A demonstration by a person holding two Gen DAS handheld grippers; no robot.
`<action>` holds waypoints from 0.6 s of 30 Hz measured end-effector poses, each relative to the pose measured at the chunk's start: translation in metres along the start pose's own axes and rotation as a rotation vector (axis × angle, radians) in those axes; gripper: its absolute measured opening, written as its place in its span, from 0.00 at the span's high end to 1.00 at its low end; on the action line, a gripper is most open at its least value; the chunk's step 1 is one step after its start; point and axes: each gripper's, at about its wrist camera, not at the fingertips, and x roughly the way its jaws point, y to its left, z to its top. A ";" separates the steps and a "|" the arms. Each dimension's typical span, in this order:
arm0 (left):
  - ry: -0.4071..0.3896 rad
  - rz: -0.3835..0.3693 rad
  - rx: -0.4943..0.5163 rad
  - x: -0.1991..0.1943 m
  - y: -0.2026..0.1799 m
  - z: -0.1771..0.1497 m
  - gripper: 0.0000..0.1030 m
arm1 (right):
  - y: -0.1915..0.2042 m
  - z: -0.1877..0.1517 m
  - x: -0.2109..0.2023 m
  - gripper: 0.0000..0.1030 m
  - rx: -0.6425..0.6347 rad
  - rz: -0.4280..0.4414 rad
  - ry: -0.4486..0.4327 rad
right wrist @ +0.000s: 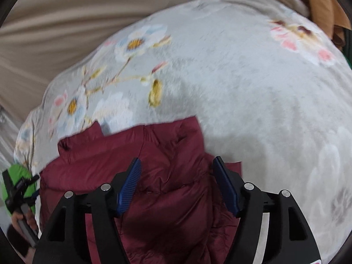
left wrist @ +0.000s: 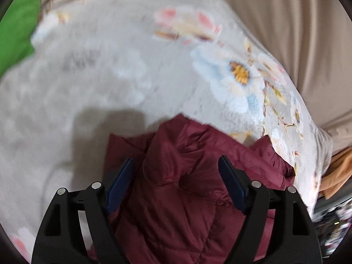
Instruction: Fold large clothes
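Maroon puffer jacket [left wrist: 176, 176], quilted, glossy: in the left wrist view it lies bunched on a grey floral blanket [left wrist: 110, 77] that covers the bed, close to the blanket's right-hand edge, where the fleece drops away toward a beige curtain [left wrist: 297, 22]. Left hand-held gripper [left wrist: 176, 160]: blue-padded jaws spread wide, one on each side of a raised fold of the jacket, pads clear of the cloth, nothing clamped. Green cloth [left wrist: 17, 33] at the upper left beyond the blanket; an orange-brown cloth [left wrist: 338, 171] at the far right.

Right wrist view: the same jacket [right wrist: 154, 198] lies on the blanket [right wrist: 253, 99], its stand-up collar toward the blanket's left edge, which borders the curtain [right wrist: 55, 11]. Right hand-held gripper [right wrist: 176, 160]: jaws parted over the jacket's puffed quilting, pads not pressing it. At the lower left, the left hand-held gripper [right wrist: 19, 189] shows small, held in a hand [right wrist: 19, 217], before green cloth [right wrist: 16, 171]; orange-brown cloth [right wrist: 319, 0] at the top right.
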 end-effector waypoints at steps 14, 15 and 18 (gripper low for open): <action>-0.074 -0.191 0.264 -0.123 -0.016 -0.053 0.94 | 0.066 -0.059 -0.158 0.91 -0.265 0.286 -0.141; -0.058 -0.170 0.264 -0.133 -0.008 -0.064 0.94 | 0.067 -0.071 -0.165 0.91 -0.291 0.275 -0.106; -0.042 -0.134 0.210 -0.133 0.003 -0.066 0.94 | 0.055 -0.089 -0.181 0.92 -0.251 0.225 -0.085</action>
